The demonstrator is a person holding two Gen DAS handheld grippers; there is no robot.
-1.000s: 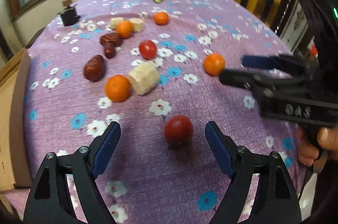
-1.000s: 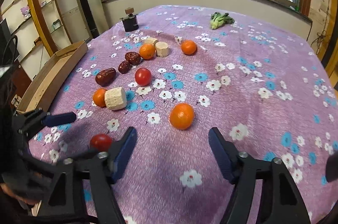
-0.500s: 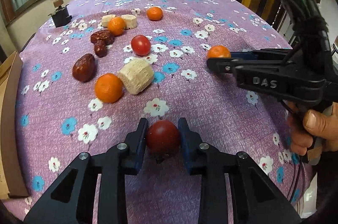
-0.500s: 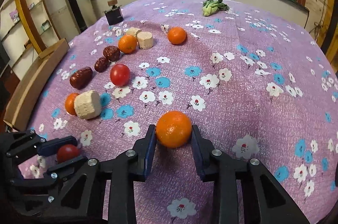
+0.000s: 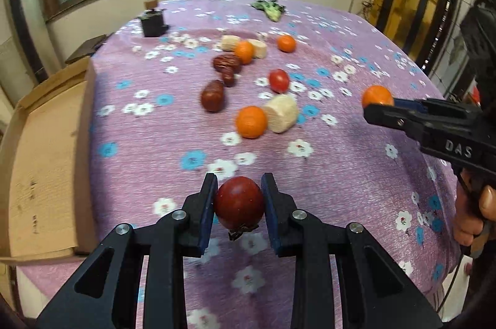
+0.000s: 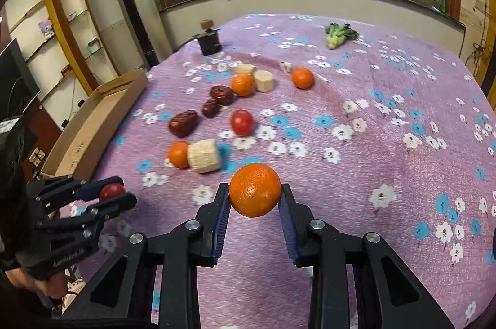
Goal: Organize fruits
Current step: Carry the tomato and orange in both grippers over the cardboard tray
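My left gripper [image 5: 238, 202] is shut on a dark red tomato [image 5: 239, 202] and holds it above the purple flowered cloth [image 5: 325, 180]. My right gripper [image 6: 254, 195] is shut on an orange [image 6: 254, 190] and holds it lifted; it also shows in the left wrist view [image 5: 376, 95]. The left gripper with its tomato shows in the right wrist view [image 6: 112, 191]. On the cloth lie another tomato [image 5: 279, 80], three oranges [image 5: 251, 122], several dark red dates [image 5: 213, 95] and pale cut chunks [image 5: 282, 113].
An open cardboard box [image 5: 43, 161] stands along the table's left edge. A small black pot [image 5: 152, 22] and a green vegetable [image 5: 270, 9] lie at the far end. Windows and a wall are behind the table.
Both grippers closed from open, the left on the tomato and the right on the orange, and both have lifted their fruit off the cloth.
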